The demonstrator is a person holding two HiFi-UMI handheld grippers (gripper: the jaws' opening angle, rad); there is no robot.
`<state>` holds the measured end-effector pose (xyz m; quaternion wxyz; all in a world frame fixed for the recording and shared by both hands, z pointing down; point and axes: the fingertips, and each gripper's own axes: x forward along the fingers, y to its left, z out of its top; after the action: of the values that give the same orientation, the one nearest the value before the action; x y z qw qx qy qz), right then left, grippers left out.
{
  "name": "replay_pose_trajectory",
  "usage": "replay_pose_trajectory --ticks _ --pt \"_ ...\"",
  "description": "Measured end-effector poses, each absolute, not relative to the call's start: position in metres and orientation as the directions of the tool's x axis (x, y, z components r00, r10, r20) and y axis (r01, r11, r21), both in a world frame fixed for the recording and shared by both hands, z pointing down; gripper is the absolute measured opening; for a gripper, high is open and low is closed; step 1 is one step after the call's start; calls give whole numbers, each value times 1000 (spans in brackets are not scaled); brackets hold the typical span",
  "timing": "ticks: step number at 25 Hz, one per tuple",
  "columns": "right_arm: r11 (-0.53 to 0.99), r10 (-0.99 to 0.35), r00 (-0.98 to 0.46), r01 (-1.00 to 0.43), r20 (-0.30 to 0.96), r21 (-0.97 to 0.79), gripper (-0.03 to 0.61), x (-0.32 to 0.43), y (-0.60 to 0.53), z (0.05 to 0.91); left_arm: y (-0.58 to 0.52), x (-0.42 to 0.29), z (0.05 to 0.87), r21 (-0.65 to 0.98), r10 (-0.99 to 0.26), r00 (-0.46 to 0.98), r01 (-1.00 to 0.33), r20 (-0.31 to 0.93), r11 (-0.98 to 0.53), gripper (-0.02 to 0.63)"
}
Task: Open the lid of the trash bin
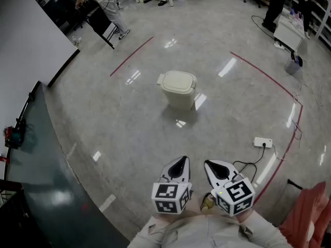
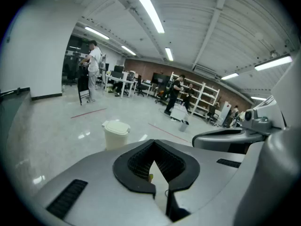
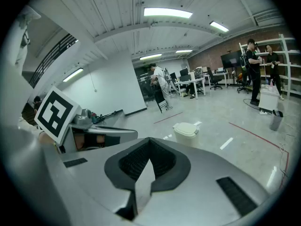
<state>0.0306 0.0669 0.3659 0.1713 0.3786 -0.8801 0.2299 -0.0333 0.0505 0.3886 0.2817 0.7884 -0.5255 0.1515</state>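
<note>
A cream trash bin (image 1: 177, 88) stands alone on the shiny grey floor, some way ahead of me, with its lid down. The left gripper view shows the bin (image 2: 115, 133) left of centre beyond the jaws, and in the right gripper view the bin (image 3: 186, 132) is just right of centre. My left gripper (image 1: 179, 165) and right gripper (image 1: 214, 167) are held side by side close to my body, pointing toward the bin and far short of it. Both are shut with nothing between the jaws, as each gripper's own view confirms: left gripper (image 2: 154, 147), right gripper (image 3: 149, 142).
A white power strip (image 1: 262, 142) with a black cable lies on the floor right of the grippers. Red tape lines (image 1: 131, 57) mark the floor around the bin. A dark panel (image 1: 36, 154) runs along the left. People and a white cart (image 1: 288, 32) are far off.
</note>
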Motion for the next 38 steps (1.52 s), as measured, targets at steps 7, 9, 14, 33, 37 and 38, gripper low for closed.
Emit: replay_pose_trajectory --ticks 7,9,14,33,37,38 --pt "626 -570 -657 -736 493 -257 2 46 73 363 58 -7 371 298 -736 411 -909 538 -291 5" --pt "638 -569 -659 -731 492 -241 2 53 69 361 58 2 369 312 -739 416 -906 531 -286 5" --pt "643 -581 -669 -727 464 -242 3 52 61 365 53 1 383 306 -735 415 -907 537 -289 5" --pt "639 -610 -660 -737 438 -219 2 43 22 371 13 -18 382 272 -754 399 -916 522 -296 5" --pt "620 -635 -645 -754 425 -217 2 36 9 367 1 -24 379 247 -743 413 -911 526 -331 5" --pt "616 -639 -642 -757 423 -218 2 34 7 366 -1 -26 378 244 -741 417 -909 527 -338 5"
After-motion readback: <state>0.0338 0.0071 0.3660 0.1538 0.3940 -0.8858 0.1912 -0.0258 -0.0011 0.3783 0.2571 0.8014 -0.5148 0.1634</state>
